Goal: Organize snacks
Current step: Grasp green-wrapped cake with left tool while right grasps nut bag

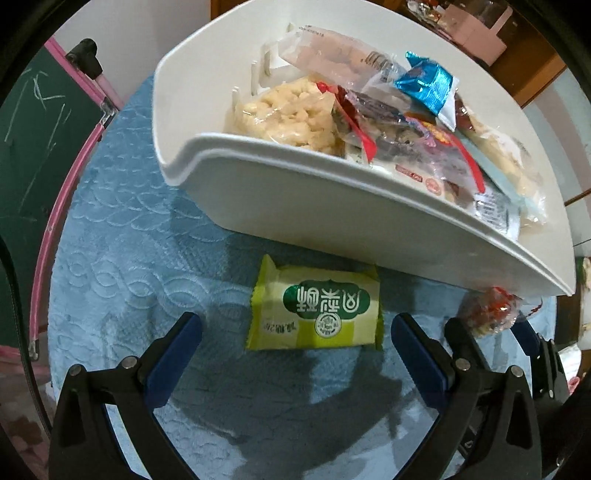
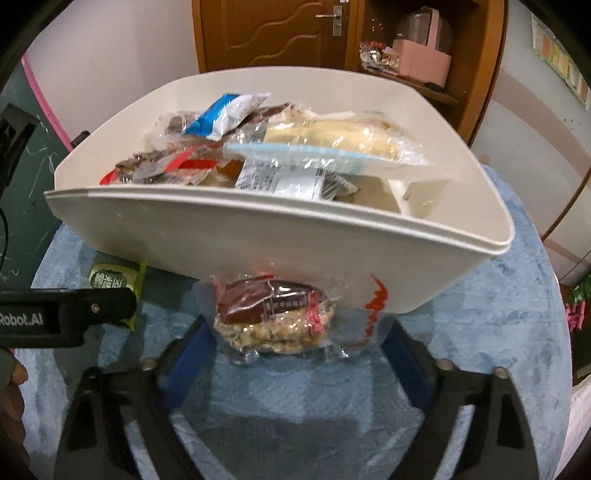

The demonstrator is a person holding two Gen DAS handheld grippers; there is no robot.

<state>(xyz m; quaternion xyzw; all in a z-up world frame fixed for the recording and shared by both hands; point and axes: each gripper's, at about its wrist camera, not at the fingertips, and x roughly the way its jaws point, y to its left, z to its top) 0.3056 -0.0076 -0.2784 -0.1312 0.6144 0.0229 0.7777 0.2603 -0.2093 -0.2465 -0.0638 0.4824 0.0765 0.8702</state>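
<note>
A white bin (image 1: 295, 206) full of wrapped snacks stands on a blue cloth; it also shows in the right wrist view (image 2: 221, 236). A green-yellow snack packet (image 1: 314, 310) lies on the cloth in front of the bin, between the fingers of my open left gripper (image 1: 295, 332), apart from both. A clear-wrapped date and nut snack (image 2: 273, 317) lies against the bin's front wall, between the fingers of my open right gripper (image 2: 295, 336). That snack shows at the right of the left wrist view (image 1: 487, 310). The green packet shows at the left of the right wrist view (image 2: 114, 277).
The blue cloth (image 1: 122, 240) covers a round table. A green chalkboard with a pink frame (image 1: 37, 129) stands at the left. A wooden door (image 2: 269, 33) and a shelf with a pink box (image 2: 421, 59) are behind. The left gripper's body (image 2: 66, 314) crosses the right wrist view.
</note>
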